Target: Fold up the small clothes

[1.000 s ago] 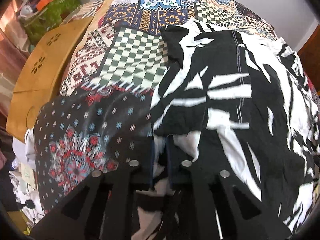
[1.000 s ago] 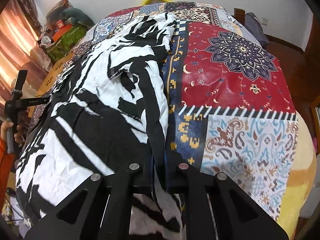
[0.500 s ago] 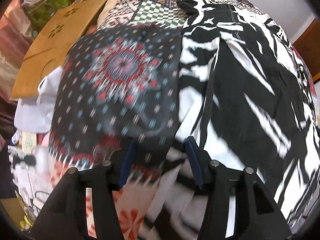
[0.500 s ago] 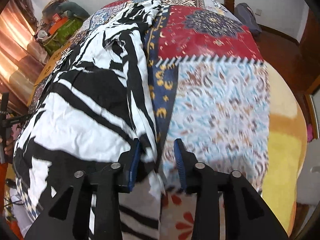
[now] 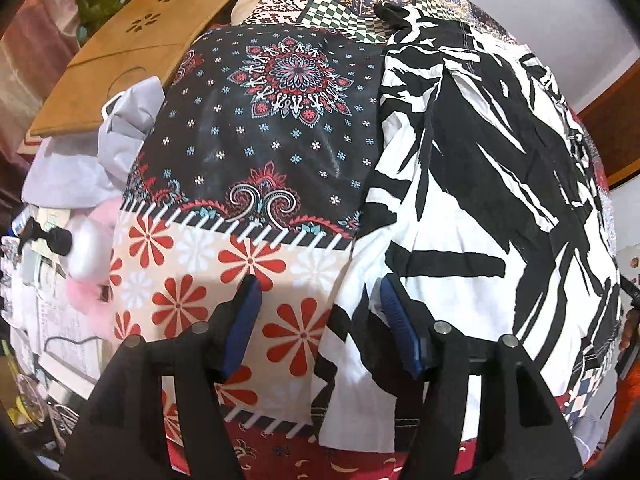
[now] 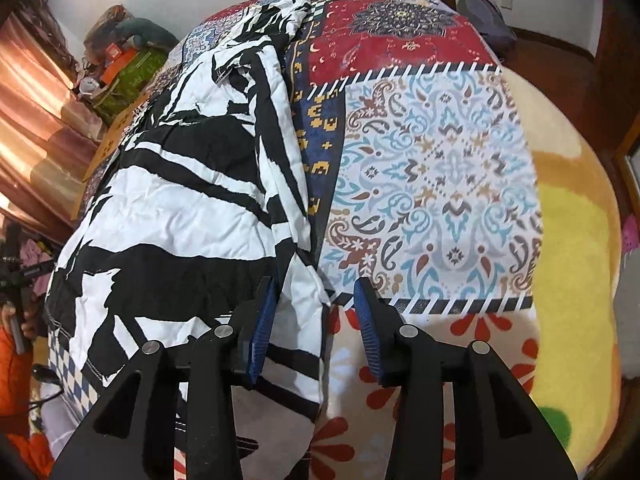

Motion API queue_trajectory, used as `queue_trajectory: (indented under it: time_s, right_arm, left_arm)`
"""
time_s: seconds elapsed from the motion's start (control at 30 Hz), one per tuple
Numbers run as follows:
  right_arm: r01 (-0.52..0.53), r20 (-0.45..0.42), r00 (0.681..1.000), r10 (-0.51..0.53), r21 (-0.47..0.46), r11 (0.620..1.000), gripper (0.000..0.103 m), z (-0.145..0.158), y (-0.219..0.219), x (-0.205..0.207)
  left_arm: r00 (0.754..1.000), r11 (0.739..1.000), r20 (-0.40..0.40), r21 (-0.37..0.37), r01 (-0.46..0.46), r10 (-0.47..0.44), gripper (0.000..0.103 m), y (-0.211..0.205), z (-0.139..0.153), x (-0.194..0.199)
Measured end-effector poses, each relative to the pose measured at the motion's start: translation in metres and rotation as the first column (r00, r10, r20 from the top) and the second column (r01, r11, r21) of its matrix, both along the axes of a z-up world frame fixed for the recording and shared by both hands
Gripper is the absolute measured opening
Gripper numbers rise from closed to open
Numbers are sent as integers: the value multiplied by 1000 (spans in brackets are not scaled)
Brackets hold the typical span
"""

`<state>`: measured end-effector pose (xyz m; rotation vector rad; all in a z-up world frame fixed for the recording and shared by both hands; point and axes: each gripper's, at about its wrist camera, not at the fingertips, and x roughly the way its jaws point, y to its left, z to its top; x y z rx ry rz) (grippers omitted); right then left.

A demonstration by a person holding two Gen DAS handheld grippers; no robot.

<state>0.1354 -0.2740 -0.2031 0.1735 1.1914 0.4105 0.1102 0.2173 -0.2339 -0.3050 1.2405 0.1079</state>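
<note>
While the zebra-print garment (image 5: 480,200) lies spread lengthwise on the patchwork bedspread (image 6: 432,168), both our grippers — left (image 5: 316,308), right (image 6: 316,312) — gape wide, holding nothing — every fold seems yet to come

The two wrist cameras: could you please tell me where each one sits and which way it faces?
Left wrist: on the open left hand-held gripper, facing along the bed; black-and-white garment right, patchwork bedspread left.
Right wrist: on the open right hand-held gripper, same direction; garment left, bedspread right.
Shared: garment and bedspread.
</note>
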Motion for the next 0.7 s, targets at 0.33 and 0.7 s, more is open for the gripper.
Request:
queue_trajectory:
  time_s: [0.33, 0.7]
  right_arm:
    - [-43, 69, 997, 39, 60, 997, 6, 23, 19, 4]
    - [-5, 273, 962, -17, 80, 997, 5, 95, 16, 47]
  left_arm:
    - [997, 998, 57, 2, 59, -59, 3, -28, 19, 11]
    - [961, 993, 275, 108, -51, 19, 3, -4, 111, 66]
